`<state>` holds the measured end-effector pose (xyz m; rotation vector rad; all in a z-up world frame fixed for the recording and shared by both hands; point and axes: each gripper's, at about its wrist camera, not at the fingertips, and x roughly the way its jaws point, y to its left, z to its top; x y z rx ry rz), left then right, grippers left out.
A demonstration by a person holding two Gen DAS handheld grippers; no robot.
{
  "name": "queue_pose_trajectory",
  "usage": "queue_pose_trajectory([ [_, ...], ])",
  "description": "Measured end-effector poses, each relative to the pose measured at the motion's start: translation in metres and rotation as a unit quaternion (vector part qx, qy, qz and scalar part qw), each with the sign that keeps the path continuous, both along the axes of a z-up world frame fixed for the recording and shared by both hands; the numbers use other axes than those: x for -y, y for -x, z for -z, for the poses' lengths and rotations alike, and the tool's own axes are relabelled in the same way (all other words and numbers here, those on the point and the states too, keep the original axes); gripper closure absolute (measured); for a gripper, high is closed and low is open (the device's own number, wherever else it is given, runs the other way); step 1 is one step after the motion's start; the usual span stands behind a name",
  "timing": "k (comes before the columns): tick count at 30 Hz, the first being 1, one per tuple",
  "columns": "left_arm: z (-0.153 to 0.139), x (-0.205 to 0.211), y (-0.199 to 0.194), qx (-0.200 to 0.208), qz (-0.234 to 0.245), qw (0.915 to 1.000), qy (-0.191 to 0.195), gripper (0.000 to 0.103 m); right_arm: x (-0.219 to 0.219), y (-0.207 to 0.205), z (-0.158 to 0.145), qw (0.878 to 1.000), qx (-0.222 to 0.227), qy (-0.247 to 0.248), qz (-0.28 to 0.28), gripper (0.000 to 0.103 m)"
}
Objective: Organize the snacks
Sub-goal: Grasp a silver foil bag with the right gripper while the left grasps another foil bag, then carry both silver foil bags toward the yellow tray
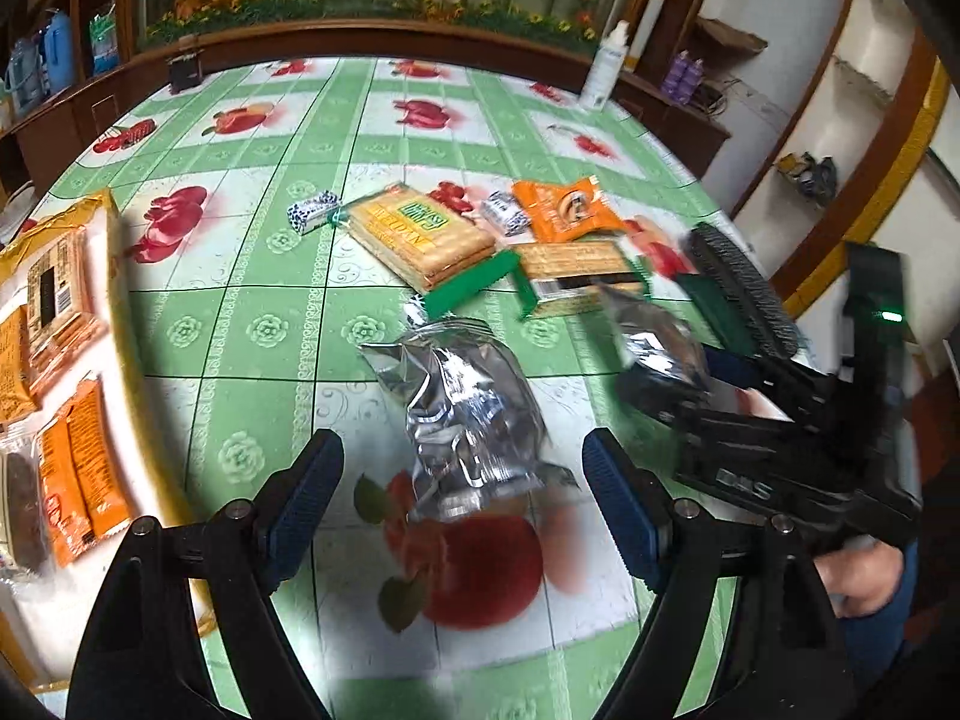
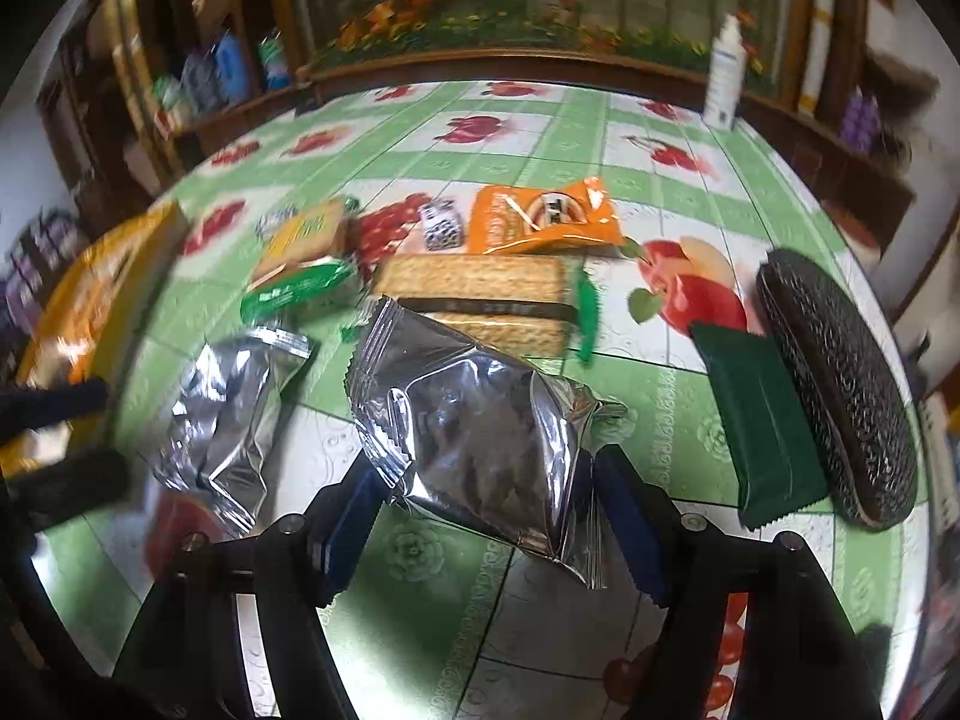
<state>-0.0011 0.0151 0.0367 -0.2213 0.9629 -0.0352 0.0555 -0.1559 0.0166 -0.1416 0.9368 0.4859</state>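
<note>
A glossy tablecloth (image 1: 288,324) of green checks with white squares printed with red fruit covers the table; past its far edge runs a dark wooden ledge (image 1: 384,36) under a painted panel of orange flowers, with wooden shelves on both sides of the room. A white plastic bottle (image 1: 606,69) stands at the far right edge of the cloth.

Two crinkled silver foil packets lie near: the left foil packet (image 1: 468,414) sits on the cloth between the wide-spread jaws of the left gripper (image 1: 462,504), untouched by either pad; the right foil packet (image 2: 480,444) lies between the blue pads of the right gripper (image 2: 486,516), which seem to touch its edges, though I cannot tell whether they pinch it.

Farther off lie two clear-wrapped packs of tan crackers with green ends (image 1: 420,234) (image 2: 480,300), one orange snack pouch (image 2: 540,216), and two small black-and-white patterned sweets (image 1: 312,213) (image 1: 507,213). At the right are one dark green bar (image 2: 768,426) and one black textured oval case (image 2: 840,384), side by side. On the far left a yellow-rimmed tray (image 1: 114,240) holds several orange packets
</note>
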Motion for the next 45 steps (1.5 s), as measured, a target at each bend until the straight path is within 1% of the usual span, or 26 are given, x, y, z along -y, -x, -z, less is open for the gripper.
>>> queue_pose_trajectory([
  [3,0.008,0.004,-0.012,-0.012,-0.001,0.9999,0.003,0.021,0.002,0.000,-0.001,1.000,-0.001,-0.004,0.003,0.031],
  [4,0.011,0.006,-0.016,-0.014,-0.001,0.9999,-0.002,0.021,0.002,0.000,-0.002,1.000,-0.001,-0.004,0.003,0.031],
  [7,0.024,0.015,-0.028,-0.031,-0.001,0.9989,-0.036,0.021,0.002,0.001,-0.003,1.000,0.000,-0.006,0.003,0.031],
  [10,0.031,0.016,-0.028,-0.010,-0.008,0.9984,-0.055,0.021,0.004,0.001,-0.003,1.000,0.002,-0.005,0.008,0.033],
  [11,0.031,0.015,-0.025,-0.001,-0.012,0.9982,-0.059,0.023,0.005,0.001,-0.004,1.000,0.002,-0.007,0.008,0.033],
  [12,0.032,0.015,-0.023,0.003,-0.014,0.9981,-0.060,0.027,0.005,0.001,-0.005,1.000,0.001,-0.012,0.007,0.033],
  [13,0.032,0.013,-0.020,0.012,-0.016,0.9978,-0.063,0.040,0.005,0.002,-0.005,1.000,0.002,-0.014,0.005,0.033],
  [14,0.031,0.011,-0.019,0.014,-0.020,0.9974,-0.067,0.044,0.005,0.003,-0.006,1.000,0.003,-0.014,0.004,0.033],
  [16,0.030,0.007,-0.015,0.013,-0.020,0.9979,-0.060,0.044,0.004,0.004,-0.006,1.000,0.006,-0.012,0.001,0.033],
  [21,0.024,-0.001,-0.006,0.024,-0.027,0.9977,-0.057,0.044,0.003,0.005,-0.008,1.000,0.009,-0.017,-0.001,0.033],
  [29,0.010,-0.011,0.014,0.049,-0.035,0.9972,-0.045,0.044,0.000,0.006,-0.009,1.000,0.012,-0.024,-0.008,0.034],
  [33,0.001,-0.014,0.025,0.067,-0.039,0.9958,-0.049,0.044,-0.001,0.010,-0.013,0.999,0.022,-0.034,-0.016,0.034],
  [36,-0.005,-0.018,0.031,0.077,-0.045,0.9948,-0.049,0.044,-0.003,0.013,-0.017,0.998,0.034,-0.040,-0.024,0.036],
  [38,-0.008,-0.022,0.035,0.084,-0.050,0.9940,-0.050,0.044,-0.005,0.015,-0.018,0.998,0.038,-0.042,-0.029,0.042],
  [44,-0.011,-0.035,0.043,0.087,-0.061,0.9934,-0.043,0.044,-0.010,0.018,-0.017,0.998,0.042,-0.034,-0.034,0.042],
  [45,-0.010,-0.036,0.043,0.087,-0.062,0.9933,-0.043,0.044,-0.011,0.017,-0.017,0.998,0.039,-0.034,-0.037,0.040],
])
